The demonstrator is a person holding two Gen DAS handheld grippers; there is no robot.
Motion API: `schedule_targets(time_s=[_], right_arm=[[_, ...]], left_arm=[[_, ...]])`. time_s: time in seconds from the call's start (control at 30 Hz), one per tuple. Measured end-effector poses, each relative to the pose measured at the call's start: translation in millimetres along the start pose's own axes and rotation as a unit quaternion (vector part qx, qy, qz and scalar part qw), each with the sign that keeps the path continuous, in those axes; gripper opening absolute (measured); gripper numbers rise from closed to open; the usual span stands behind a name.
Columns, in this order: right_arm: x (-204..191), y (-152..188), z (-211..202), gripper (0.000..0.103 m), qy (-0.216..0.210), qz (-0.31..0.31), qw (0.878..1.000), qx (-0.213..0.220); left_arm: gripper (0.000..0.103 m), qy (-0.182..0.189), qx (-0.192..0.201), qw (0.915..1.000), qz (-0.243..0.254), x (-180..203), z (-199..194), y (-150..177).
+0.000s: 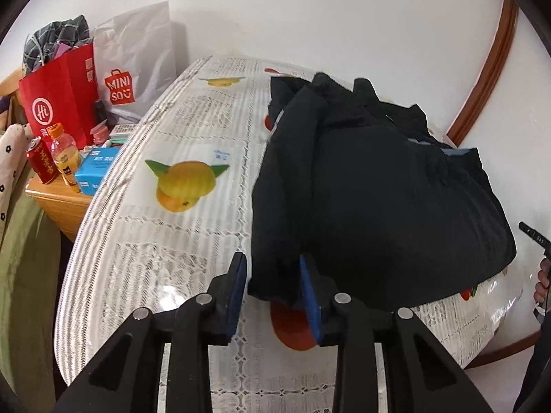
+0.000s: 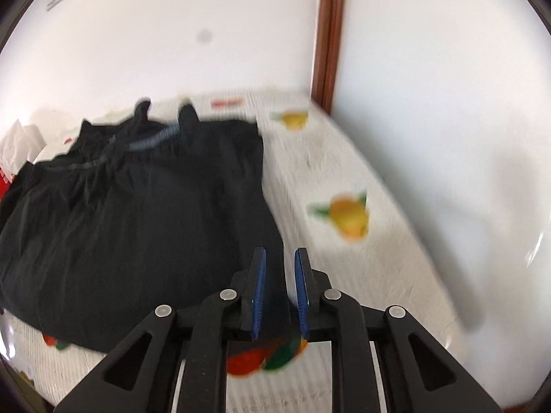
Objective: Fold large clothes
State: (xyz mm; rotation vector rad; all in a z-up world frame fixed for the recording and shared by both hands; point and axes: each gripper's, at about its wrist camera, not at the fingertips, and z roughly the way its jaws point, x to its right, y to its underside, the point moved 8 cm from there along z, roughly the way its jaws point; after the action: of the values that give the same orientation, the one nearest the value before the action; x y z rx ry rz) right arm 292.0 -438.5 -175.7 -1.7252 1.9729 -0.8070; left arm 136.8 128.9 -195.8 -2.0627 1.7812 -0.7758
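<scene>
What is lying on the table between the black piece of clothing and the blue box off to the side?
Only patterned tablecloth, with a printed yellow fruit, lies between the black garment and the blue cardboard box; the left wrist view shows this.

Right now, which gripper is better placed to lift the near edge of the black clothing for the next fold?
Probably the left gripper: its open jaws already stand on either side of the near corner of the black clothing. The right gripper is at the other near corner, but its view is blurred, so its hold is unclear.
</scene>
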Motion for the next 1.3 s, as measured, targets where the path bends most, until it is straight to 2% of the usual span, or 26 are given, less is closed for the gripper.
schedule_targets(time_s=[0.2,0.4,0.47,0.53,0.7,0.87,1.0,1.13,1.3], right_arm=[[-53.1,-60.3,20.0,0.018,-0.037,-0.032,0.998,0.03],[-103.5,-81.1,64.3,0.018,-0.06,-0.05,0.997,0.024],[-113.9,-87.1,84.1,0.018,-0.06,-0.058,0.996,0.018],[-120.6,-92.2,103.7,0.018,-0.06,-0.056,0.997,0.009],[-118.0,-94.2,144.0,0.018,-0.04,-0.051,0.998,-0.018],[-109.5,-93.7,170.7,0.015,-0.046,-0.028,0.998,-0.036],[-105.7,-94.6,174.9,0.015,-0.044,-0.025,0.998,-0.037],[-107.4,-93.8,152.6,0.02,-0.028,-0.031,0.999,-0.027],[-130.0,-80.5,115.9,0.026,-0.052,-0.032,0.998,-0.016]], left_arm=[[0.03,-0.003,0.019,0.9998,-0.008,0.3,-0.2,-26.3],[0.03,-0.005,0.021,0.9998,-0.001,8.1,8.7,-46.2],[0.035,-0.009,0.02,0.9997,0.005,10.2,13.2,-49.5],[0.039,-0.006,0.017,0.9998,0.005,11.0,20.6,-51.9],[0.039,-0.016,-0.007,0.9999,-0.001,6.3,45.2,-49.3],[0.043,-0.016,-0.015,0.9996,-0.019,-3.2,60.8,-51.7],[0.044,-0.017,-0.012,0.9996,-0.021,-4.9,63.8,-56.7],[0.044,-0.017,-0.011,0.9997,-0.015,-3.6,62.9,-57.4],[0.044,-0.01,-0.007,0.9998,-0.018,-4.7,54.0,-51.6]])
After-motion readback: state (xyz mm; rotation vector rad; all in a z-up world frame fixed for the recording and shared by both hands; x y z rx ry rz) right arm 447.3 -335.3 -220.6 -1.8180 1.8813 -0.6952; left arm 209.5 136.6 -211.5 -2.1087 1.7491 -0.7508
